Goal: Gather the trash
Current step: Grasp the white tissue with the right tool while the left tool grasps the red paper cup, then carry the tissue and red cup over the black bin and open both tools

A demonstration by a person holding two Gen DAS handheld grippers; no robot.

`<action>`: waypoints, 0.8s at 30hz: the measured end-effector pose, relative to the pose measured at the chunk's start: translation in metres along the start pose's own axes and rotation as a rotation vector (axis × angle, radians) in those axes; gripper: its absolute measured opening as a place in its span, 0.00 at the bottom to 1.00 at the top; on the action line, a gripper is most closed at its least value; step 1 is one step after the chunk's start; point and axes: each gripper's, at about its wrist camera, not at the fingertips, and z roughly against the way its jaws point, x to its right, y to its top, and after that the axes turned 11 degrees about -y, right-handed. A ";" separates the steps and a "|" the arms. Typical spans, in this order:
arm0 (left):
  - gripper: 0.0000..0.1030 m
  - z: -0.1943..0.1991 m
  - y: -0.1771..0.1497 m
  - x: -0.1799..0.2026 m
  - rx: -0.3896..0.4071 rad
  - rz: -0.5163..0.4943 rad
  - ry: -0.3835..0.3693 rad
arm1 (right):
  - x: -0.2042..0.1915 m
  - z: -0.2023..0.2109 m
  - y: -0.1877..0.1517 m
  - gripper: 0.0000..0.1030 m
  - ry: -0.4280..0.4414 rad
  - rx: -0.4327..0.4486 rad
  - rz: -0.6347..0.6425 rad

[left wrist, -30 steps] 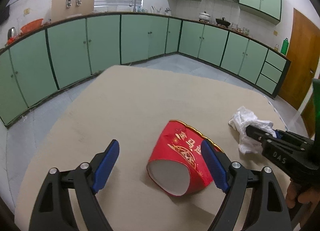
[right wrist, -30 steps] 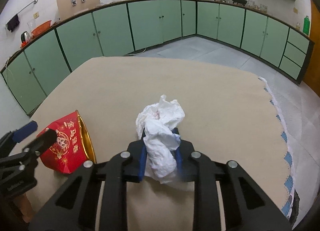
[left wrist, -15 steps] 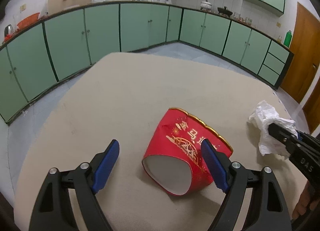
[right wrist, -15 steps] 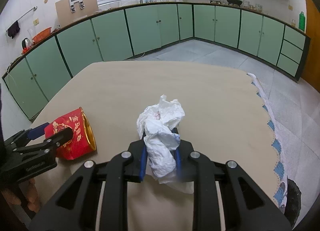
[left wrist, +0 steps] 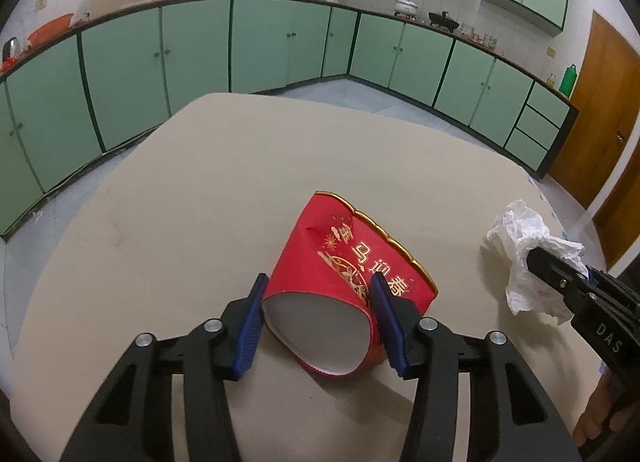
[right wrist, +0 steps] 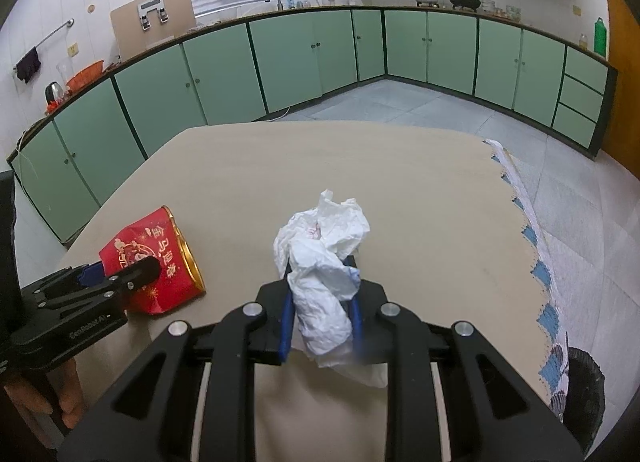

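Note:
A squashed red paper cup [left wrist: 344,282] with gold lettering lies on its side on the beige table [left wrist: 200,190]. My left gripper [left wrist: 318,302] is shut on its base end, one blue pad on each side. The cup also shows in the right wrist view [right wrist: 156,258], with the left gripper [right wrist: 120,278] on it. My right gripper [right wrist: 322,294] is shut on a crumpled white tissue [right wrist: 320,254] and holds it above the table. In the left wrist view the tissue [left wrist: 524,250] and the right gripper [left wrist: 560,278] are at the far right.
Green kitchen cabinets [right wrist: 320,50] run along the walls beyond the table. A dark round bin [right wrist: 584,390] stands on the floor past the table's right edge, where a patterned cloth fringe [right wrist: 532,230] hangs. A brown door [left wrist: 600,102] is at the right.
My left gripper has moved forward and closed on the red cup. My right gripper has lifted the tissue a little and stayed shut on it.

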 end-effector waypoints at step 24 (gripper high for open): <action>0.48 0.042 -0.011 0.058 0.099 -0.112 -0.034 | 0.030 0.066 -0.018 0.21 -0.037 0.078 -0.057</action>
